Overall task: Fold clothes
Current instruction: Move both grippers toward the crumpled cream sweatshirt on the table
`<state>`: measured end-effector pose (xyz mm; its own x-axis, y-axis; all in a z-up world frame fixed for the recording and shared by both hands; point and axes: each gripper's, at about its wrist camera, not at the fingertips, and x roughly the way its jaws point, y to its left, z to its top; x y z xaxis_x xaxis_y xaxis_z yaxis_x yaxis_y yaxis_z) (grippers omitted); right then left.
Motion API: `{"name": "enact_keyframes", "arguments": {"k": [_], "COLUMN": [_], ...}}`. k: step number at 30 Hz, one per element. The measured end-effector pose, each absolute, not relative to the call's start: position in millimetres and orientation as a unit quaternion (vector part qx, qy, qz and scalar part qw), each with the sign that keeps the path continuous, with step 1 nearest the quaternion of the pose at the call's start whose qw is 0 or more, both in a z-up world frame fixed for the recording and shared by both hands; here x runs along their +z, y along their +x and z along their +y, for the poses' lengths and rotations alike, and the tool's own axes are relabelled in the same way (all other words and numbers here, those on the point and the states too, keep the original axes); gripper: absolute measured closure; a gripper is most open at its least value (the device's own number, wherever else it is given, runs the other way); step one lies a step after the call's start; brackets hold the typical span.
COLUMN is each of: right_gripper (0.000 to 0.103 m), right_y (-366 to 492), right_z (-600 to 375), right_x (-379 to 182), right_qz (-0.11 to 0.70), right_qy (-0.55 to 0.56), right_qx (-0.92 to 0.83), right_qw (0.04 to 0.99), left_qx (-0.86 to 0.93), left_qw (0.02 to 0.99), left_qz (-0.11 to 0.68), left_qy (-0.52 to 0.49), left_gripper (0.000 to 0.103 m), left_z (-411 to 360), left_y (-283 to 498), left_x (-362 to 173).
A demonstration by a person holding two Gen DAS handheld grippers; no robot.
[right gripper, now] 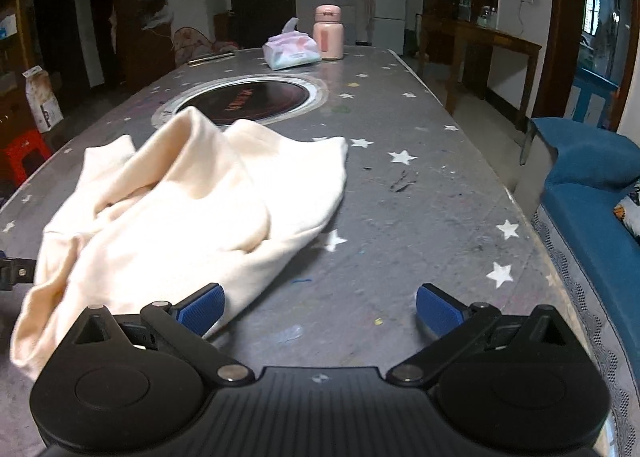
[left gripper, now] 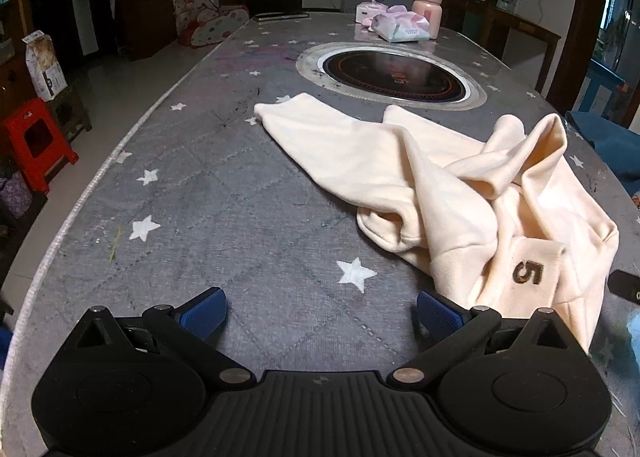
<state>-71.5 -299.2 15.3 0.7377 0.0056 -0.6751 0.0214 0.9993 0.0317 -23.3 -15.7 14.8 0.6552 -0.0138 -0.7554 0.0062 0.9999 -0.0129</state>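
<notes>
A cream garment [left gripper: 452,193] lies crumpled on the grey star-patterned table [left gripper: 208,193], one leg stretched toward the round cooktop, a patch with a brown "5" [left gripper: 528,271] near its front edge. My left gripper [left gripper: 322,315] stands open above bare tabletop, the cloth just right of its right pad. In the right wrist view the same garment [right gripper: 192,209] fills the left half. My right gripper [right gripper: 320,311] is open too, its left pad [right gripper: 202,307] over the cloth's near hem, nothing between the fingers.
A round black cooktop [left gripper: 394,75] is set into the table behind the garment. A tissue pack [right gripper: 290,51] and a pink bottle [right gripper: 328,33] stand at the far end. A red stool [left gripper: 36,141] is on the floor left; a blue sofa [right gripper: 592,193] lines the right edge.
</notes>
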Motion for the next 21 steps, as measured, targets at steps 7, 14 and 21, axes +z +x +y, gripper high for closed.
{"name": "enact_keyframes", "arguments": {"k": [7,14,21], "right_gripper": [0.000,0.000,0.000], "right_y": [-79,-87,-93], "right_z": [-296,-287,-282], "right_x": [20,25,29], "right_qz": [0.372,0.369,0.368], "right_qy": [0.038,0.033,0.037], "right_qx": [-0.007,0.007,0.013], "right_qw": [0.928,0.929,0.929], "left_qx": [-0.002,-0.006,-0.023], "left_qw": [0.912,0.911,0.913], "left_qz": [0.410,0.412,0.408], "left_qy": [-0.015,-0.010,-0.010], "left_gripper": [0.000,0.000,0.000], "left_z": [-22,-27,-33], "left_y": [-34,-41,-48], "left_x": [21,23,27]}}
